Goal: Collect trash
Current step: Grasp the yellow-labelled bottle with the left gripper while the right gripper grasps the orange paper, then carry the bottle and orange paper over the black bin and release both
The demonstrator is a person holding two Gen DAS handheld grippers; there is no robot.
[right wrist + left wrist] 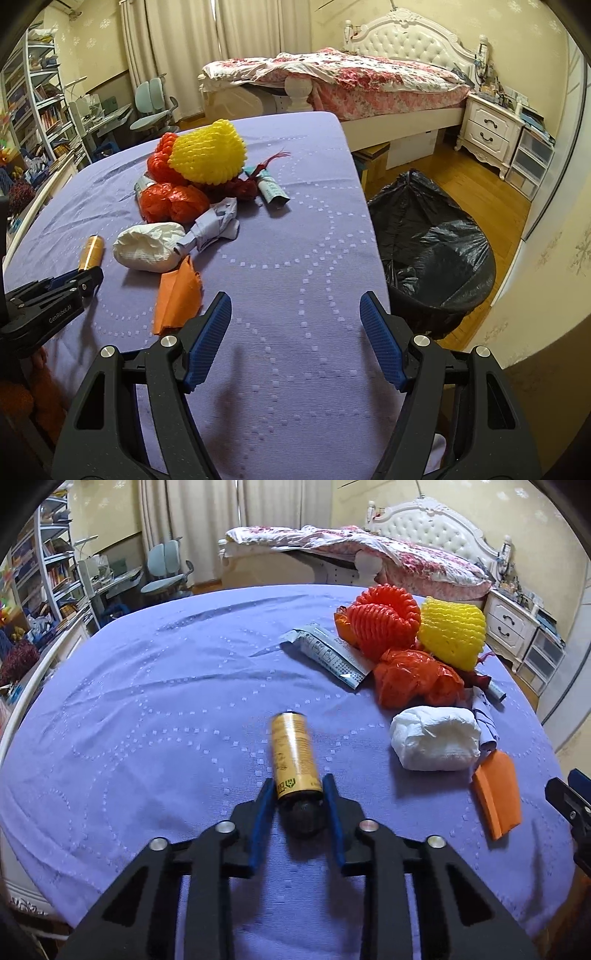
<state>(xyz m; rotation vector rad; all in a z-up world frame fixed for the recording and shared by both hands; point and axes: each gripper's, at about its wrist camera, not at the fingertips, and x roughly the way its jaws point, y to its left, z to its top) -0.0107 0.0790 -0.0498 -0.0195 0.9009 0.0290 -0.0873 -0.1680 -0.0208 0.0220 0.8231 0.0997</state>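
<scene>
Trash is lying in a loose heap on the purple cloth covering the table, and the nearest piece, a gold can with a black cap, is sitting on its side at the near left, its long axis running away from the left gripper. That gripper is pinching the can just above the cap, one blue pad on each side of it, so the can is pointing straight out along the fingers toward the far edge. The right gripper is hanging spread and empty over bare cloth at the near right, close beside the bin lined with a black bag standing on the floor to the right of the table. To my eye the can is having to travel across to that bin, which is lying nearer the right hand than the left. Printing on the can's label is too blurred to read; the side of the left gripper is showing "GenRobot.AI" in the right wrist view. Farther back, an orange paper, a white wad, and yellow foam netting are waiting.
</scene>
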